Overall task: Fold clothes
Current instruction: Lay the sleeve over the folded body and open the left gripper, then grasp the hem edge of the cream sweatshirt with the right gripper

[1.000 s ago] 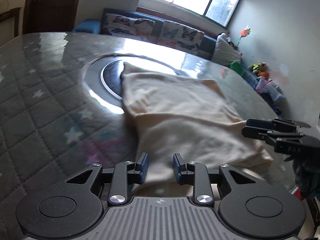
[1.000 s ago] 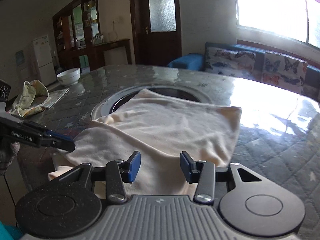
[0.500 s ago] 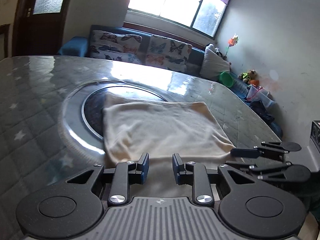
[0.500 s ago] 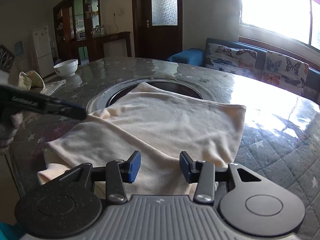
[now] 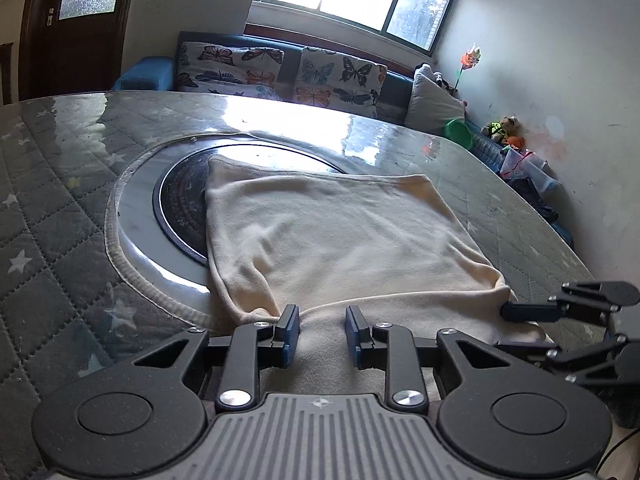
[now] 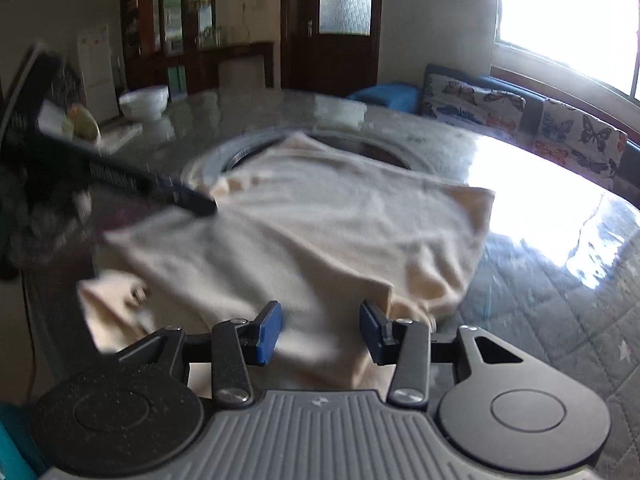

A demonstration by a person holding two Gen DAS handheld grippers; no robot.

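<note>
Now both grippers — left gripper (image 5: 322, 334), right gripper (image 6: 320, 330) — gape over cream garment (image 5: 332, 236).

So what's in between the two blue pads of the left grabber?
Only the cream cloth. In the left wrist view it lies under the gap of the left gripper, whose pads stand apart, pinching nothing.

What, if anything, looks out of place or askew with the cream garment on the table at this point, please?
The cream garment lies askew: its far left corner covers part of the round dark inset in the table, and its near edge hangs past the table's edge, rumpled. Nothing looks spilled or damaged.
</note>
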